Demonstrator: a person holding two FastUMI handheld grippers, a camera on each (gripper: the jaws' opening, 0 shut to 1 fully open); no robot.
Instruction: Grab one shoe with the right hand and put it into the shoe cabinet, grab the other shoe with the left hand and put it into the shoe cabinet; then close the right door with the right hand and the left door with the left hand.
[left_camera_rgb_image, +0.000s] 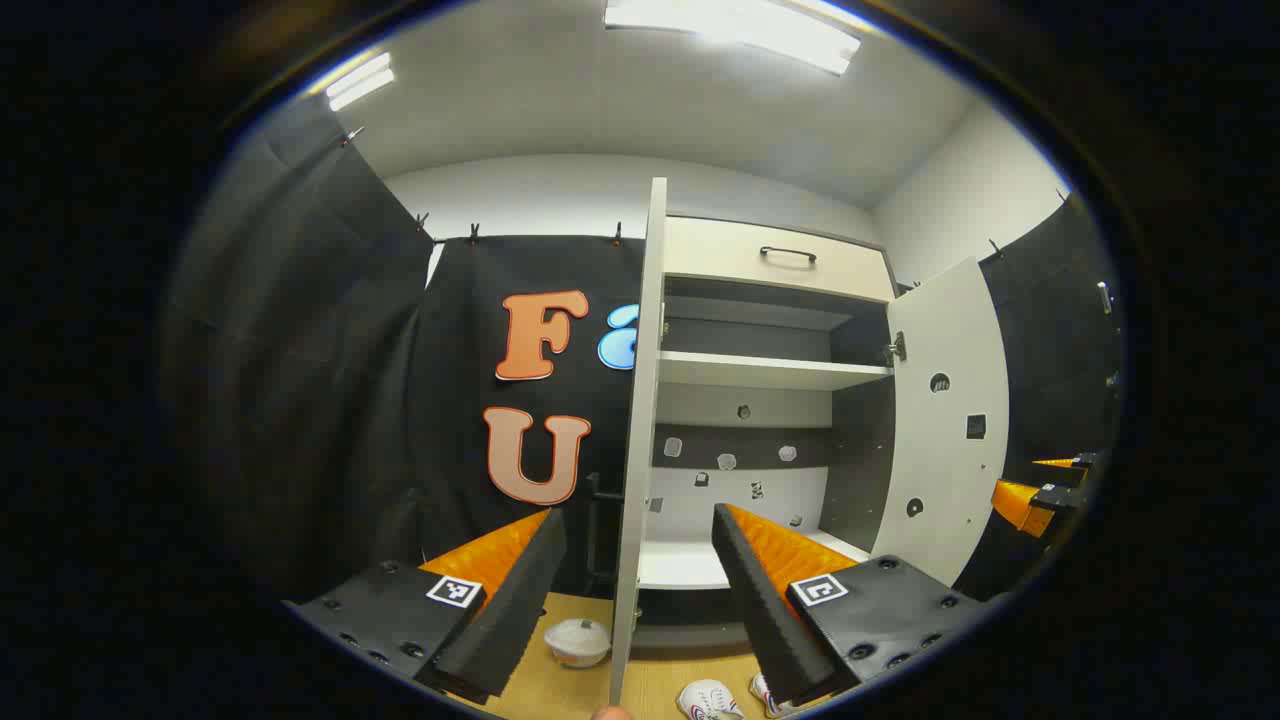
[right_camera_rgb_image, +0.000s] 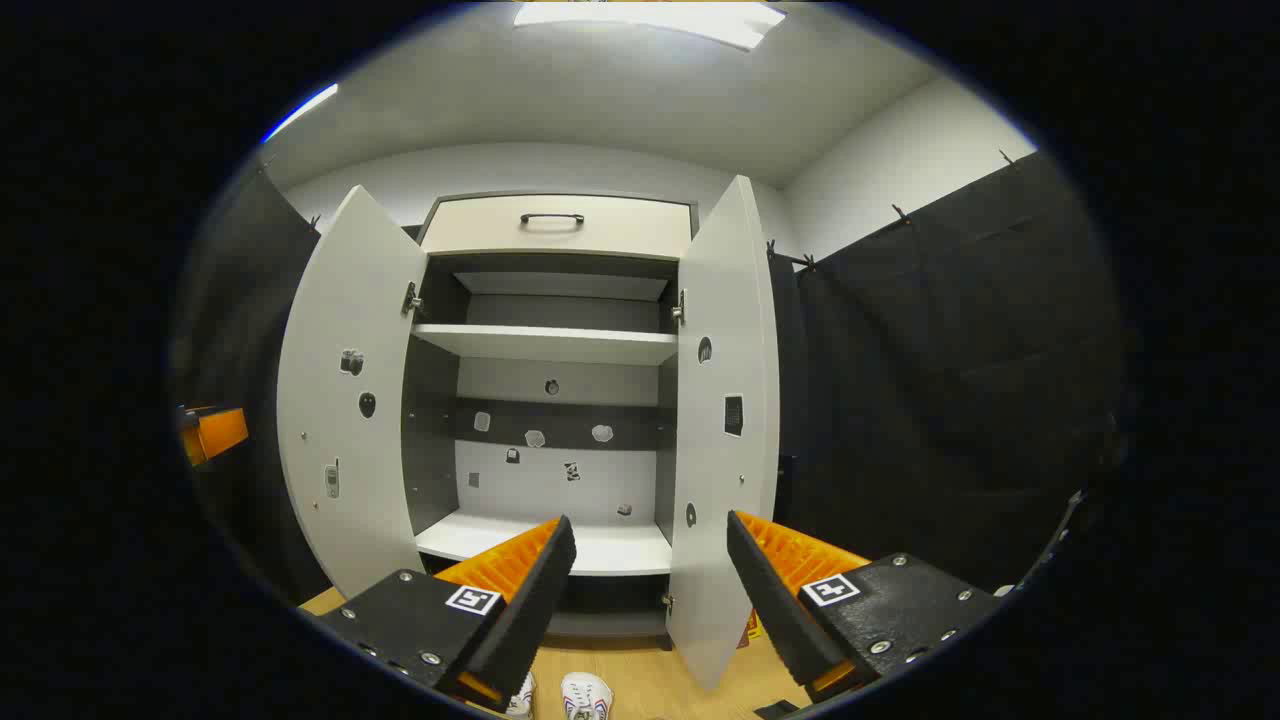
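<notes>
White shoes (right_camera_rgb_image: 585, 694): lay on floor at 6 o'clock.
Left tool (left_camera_rgb_image: 632, 585): level, fingers spread, empty.
Right tool (right_camera_rgb_image: 650, 590): level, spread, facing cabinet (right_camera_rgb_image: 560, 340).

We're in a staged recording booth, not a lived-in home: black cloth (right_camera_rgb_image: 930, 380) is clipped up along the walls, tube lights (left_camera_rgb_image: 735, 30) glare from a plain white ceiling, and a lone shoe cabinet (right_camera_rgb_image: 555, 400) stands doors open on a wooden floor (right_camera_rgb_image: 640, 685), its shelves bare.
</notes>
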